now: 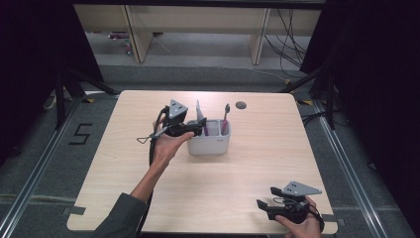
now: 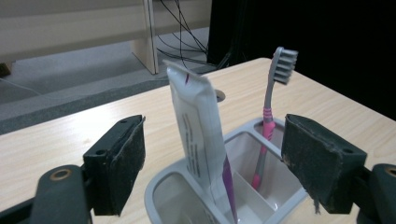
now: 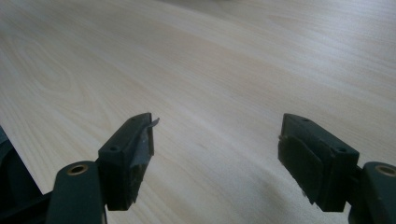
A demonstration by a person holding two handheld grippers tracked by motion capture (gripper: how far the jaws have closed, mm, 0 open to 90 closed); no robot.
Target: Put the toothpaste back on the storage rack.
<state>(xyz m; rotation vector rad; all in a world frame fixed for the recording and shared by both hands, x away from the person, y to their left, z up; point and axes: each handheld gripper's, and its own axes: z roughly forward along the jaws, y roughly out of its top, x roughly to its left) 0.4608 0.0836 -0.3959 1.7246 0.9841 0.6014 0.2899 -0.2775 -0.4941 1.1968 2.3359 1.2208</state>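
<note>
The toothpaste tube (image 2: 198, 135) stands in the left compartment of the grey holder (image 2: 161, 189), which sits toward the far middle of the worktop (image 1: 233, 168). Judged from this, the placing looks done: the tube rests on its own, and the left hand-held gripper (image 1: 197, 128) sits just left of the holder with its jaws spread wide on either side of the tube, touching nothing. What seems left is only to draw that gripper clear.

The tube's long axis runs nearly upright, leaning slightly, its flat crimped end pointing up and the cap end down inside the holder. A pink toothbrush (image 2: 271, 107) stands in the right compartment, bristles up.

The right hand-held gripper (image 1: 266, 197) rests at the near right corner of the worktop, jaws spread and empty over bare wood.
</note>
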